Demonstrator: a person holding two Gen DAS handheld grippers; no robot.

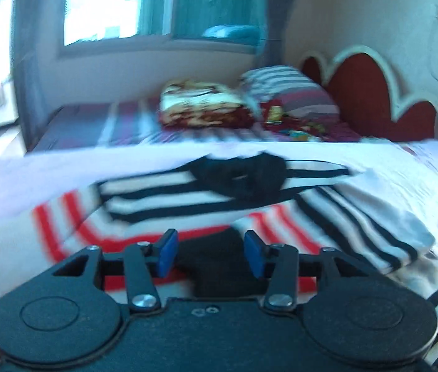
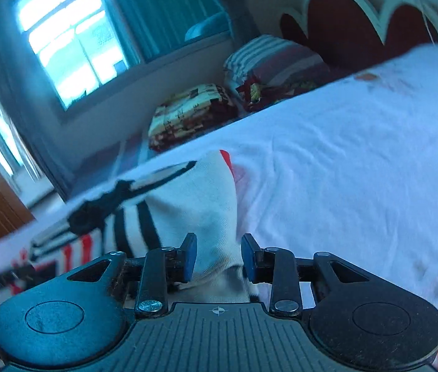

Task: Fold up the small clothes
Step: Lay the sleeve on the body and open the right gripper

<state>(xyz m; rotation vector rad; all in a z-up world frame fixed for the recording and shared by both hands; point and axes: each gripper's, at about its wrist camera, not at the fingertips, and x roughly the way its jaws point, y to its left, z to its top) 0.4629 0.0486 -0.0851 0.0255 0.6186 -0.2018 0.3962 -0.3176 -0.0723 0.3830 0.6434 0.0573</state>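
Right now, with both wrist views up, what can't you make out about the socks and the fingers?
- Left wrist view: motion blur smears the black-striped white sock and red-striped white sock; how they are folded is unreadable.
- Left gripper: a dark patch between its fingers is unidentifiable.
- Right wrist view: right gripper straddles a white sock toe; whether the pads press it is unclear.

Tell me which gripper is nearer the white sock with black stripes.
Right. The right gripper has the white sock with black stripes between its jaws; the left gripper sits beside it, over a red-striped sock.
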